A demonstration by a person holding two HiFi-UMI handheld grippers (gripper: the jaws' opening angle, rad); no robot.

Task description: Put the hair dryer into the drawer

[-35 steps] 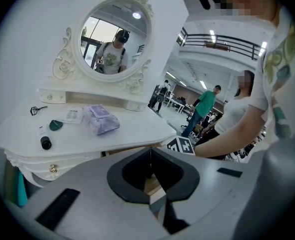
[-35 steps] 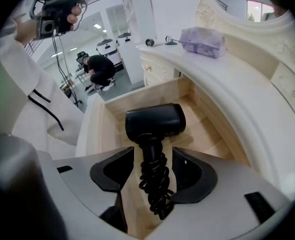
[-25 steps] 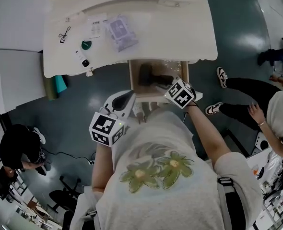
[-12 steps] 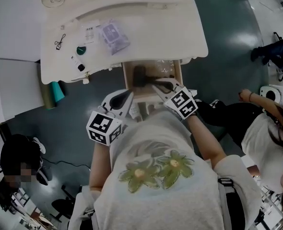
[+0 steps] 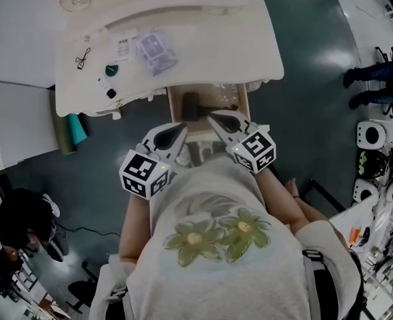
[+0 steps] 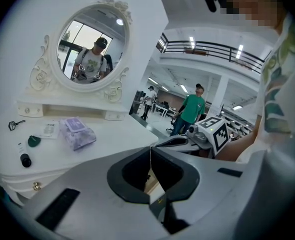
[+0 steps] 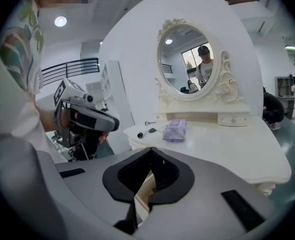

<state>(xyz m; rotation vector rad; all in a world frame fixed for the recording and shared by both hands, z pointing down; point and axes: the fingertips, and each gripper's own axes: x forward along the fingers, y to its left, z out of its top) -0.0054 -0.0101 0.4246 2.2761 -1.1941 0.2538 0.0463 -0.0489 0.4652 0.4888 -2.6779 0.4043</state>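
Holds left claw [image 5: 182, 128] and right claw [image 5: 212, 117] shut and empty, right one just closed, near front of open drawer [image 5: 246, 105] containing hair dryer [image 5: 196, 105].

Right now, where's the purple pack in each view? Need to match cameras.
Head view: purple pack on the tabletop, upper left of centre.
Left gripper view: pack left of centre, below the oval mirror.
Right gripper view: pack near centre, under the mirror.
Shared landmark: the white dressing table it lies on.
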